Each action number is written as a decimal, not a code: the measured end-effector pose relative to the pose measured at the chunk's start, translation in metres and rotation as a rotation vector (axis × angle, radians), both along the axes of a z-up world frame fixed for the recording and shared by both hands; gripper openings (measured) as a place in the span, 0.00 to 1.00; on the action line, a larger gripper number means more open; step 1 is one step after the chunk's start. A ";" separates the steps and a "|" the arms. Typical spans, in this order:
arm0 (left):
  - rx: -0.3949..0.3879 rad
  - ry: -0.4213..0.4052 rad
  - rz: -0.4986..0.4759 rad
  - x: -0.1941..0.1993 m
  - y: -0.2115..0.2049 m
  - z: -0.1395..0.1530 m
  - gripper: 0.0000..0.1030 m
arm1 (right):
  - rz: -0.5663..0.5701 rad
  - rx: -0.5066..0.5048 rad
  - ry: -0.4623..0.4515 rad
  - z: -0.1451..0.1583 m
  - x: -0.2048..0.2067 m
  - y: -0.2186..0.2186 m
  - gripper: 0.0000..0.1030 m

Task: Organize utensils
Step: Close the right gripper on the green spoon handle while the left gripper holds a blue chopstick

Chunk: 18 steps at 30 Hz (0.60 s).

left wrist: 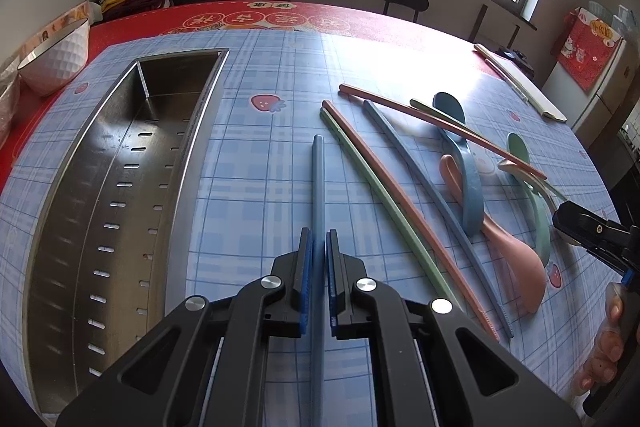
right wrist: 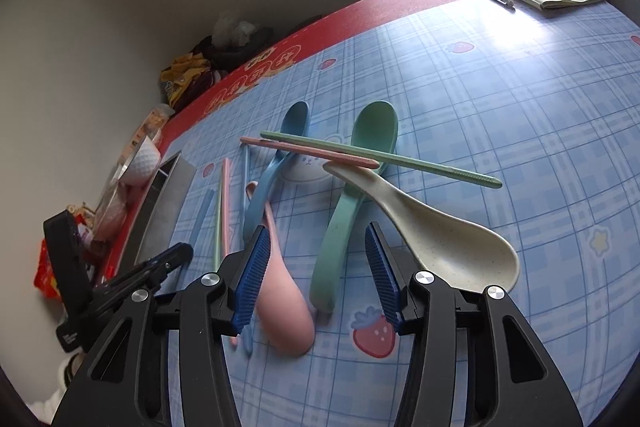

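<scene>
Steel tray lies on the worktop just left of the left gripper, its long axis roughly parallel w/ the blue chopstick — so the drop is likely a short shift left, no turning needed. That chopstick runs straight between the left jaws, which look closed on it near its near end, low over the cloth. Right gripper hangs w/ jaws wide open, gripping nothing, above the pink spoon and green spoon — well right of the tray.

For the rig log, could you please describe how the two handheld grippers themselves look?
Both match: the left gripper and right gripper have black angular linkage arms with triangular cut-outs, round silver pivot bolts, and ribbed blue pads lining black fingers. No cables or sleeves show.
</scene>
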<state>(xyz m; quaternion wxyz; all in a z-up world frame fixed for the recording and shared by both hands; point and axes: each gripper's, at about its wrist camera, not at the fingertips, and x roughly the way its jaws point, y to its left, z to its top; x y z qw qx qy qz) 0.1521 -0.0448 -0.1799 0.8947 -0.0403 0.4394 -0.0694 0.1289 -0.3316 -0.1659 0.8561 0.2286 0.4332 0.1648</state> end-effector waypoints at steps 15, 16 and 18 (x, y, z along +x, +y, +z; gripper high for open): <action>-0.005 -0.001 -0.006 0.000 -0.001 0.000 0.06 | 0.001 -0.005 0.089 -0.017 0.022 0.010 0.20; -0.005 -0.002 -0.006 0.000 -0.002 0.000 0.06 | 0.006 -0.016 0.087 -0.016 0.022 0.011 0.19; -0.005 -0.002 -0.006 0.000 -0.002 0.000 0.06 | 0.026 -0.054 0.081 -0.013 0.022 0.016 0.11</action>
